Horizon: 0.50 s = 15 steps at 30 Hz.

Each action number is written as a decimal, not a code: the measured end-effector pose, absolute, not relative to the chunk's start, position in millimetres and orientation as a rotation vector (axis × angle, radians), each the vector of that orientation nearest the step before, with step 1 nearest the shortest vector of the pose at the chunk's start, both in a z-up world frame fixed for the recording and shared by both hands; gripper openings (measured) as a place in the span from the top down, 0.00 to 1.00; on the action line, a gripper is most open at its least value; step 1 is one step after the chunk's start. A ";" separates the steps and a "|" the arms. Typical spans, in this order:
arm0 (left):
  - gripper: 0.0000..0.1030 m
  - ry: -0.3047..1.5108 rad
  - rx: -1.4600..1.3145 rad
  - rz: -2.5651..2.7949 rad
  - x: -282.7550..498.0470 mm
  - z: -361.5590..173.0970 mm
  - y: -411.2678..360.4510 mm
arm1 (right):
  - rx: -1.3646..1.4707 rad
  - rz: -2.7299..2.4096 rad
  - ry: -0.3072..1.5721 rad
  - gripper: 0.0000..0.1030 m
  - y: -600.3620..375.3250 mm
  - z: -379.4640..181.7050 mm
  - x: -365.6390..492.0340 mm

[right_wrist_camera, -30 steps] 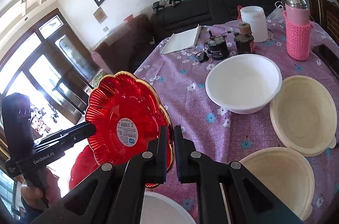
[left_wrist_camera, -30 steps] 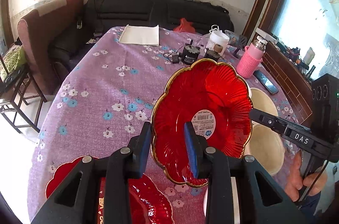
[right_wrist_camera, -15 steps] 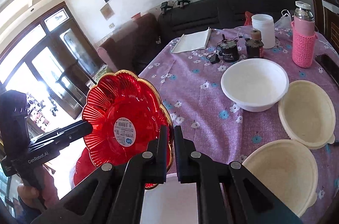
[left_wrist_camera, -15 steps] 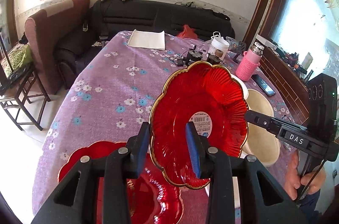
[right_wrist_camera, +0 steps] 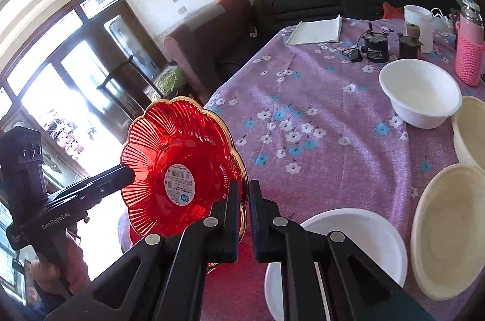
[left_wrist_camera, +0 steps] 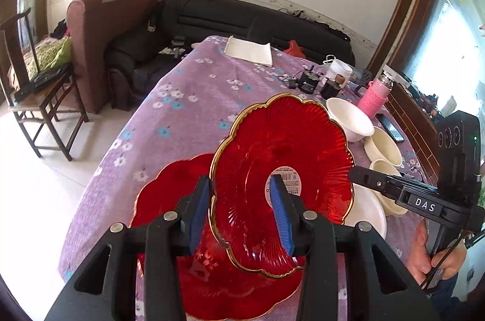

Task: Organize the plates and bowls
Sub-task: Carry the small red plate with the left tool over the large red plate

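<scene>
A red scalloped plate (left_wrist_camera: pixel 282 145) with a gold rim and a white label hangs tilted above the table. My right gripper (right_wrist_camera: pixel 245 184) is shut on its near rim (right_wrist_camera: pixel 239 169); the left wrist view shows that gripper (left_wrist_camera: pixel 353 172) at the plate's right edge. My left gripper (left_wrist_camera: pixel 239 184) straddles the opposite rim, its jaws opening, and the blue pads (left_wrist_camera: pixel 198 214) do not press on the plate. A second red plate (left_wrist_camera: pixel 169 187) lies flat on the purple tablecloth, directly under the held one.
A white bowl (right_wrist_camera: pixel 419 92), two cream bowls (right_wrist_camera: pixel 448 230) and a white dish (right_wrist_camera: pixel 348 230) sit to the right. Farther back stand a pink bottle (right_wrist_camera: pixel 469 54), a white tub (right_wrist_camera: pixel 419 23), small black devices (right_wrist_camera: pixel 376 48) and a folded cloth (right_wrist_camera: pixel 318 31). The table edge (left_wrist_camera: pixel 100 169) drops off left.
Both grippers have carried the held plate across the table, so it now hangs over the second red plate. The left jaws stand wider apart than before.
</scene>
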<state>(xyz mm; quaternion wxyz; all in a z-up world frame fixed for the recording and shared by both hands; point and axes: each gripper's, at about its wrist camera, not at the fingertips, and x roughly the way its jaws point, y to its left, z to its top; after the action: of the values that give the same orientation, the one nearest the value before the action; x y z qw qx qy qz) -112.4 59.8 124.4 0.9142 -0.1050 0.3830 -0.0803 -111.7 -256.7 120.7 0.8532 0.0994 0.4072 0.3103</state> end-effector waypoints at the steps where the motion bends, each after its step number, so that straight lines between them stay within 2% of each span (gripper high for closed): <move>1: 0.63 0.793 -0.227 -0.156 -115.1 120.7 65.5 | 0.204 0.658 0.864 0.92 -251.8 118.3 -112.9; 15: 0.63 0.861 -0.321 -0.131 -120.7 76.9 111.5 | 0.142 0.676 1.002 0.92 -202.5 77.1 -118.6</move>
<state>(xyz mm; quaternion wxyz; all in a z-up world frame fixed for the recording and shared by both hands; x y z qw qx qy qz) -120.7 111.5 76.9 0.8943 -0.1550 0.4150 -0.0630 -118.6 -202.5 77.1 0.8205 0.0667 0.4705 0.3177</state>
